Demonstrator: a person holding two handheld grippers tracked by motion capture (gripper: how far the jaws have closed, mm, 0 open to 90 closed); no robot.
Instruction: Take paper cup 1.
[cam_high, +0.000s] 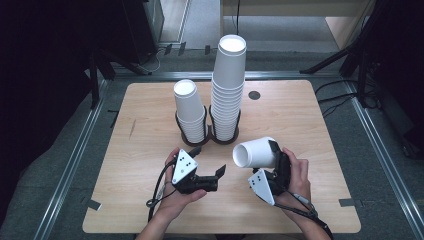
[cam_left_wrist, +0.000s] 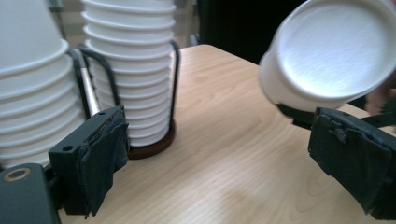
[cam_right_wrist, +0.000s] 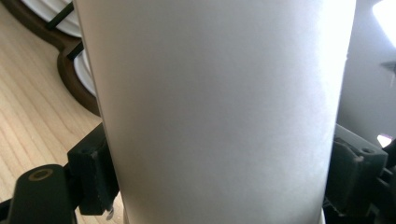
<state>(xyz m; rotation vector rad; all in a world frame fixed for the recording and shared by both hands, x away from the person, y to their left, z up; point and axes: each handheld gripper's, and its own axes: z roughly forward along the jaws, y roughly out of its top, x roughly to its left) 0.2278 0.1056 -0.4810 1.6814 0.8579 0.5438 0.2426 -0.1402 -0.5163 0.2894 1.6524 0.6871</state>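
Right claw (cam_high: 272, 162) clamps white cup (cam_high: 255, 152) sideways.

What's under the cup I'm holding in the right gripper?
Bare wooden table lies beneath the held cup, which the right gripper carries on its side, above the surface. The table strip directly under the cup and gripper is covered, so anything there cannot be seen.
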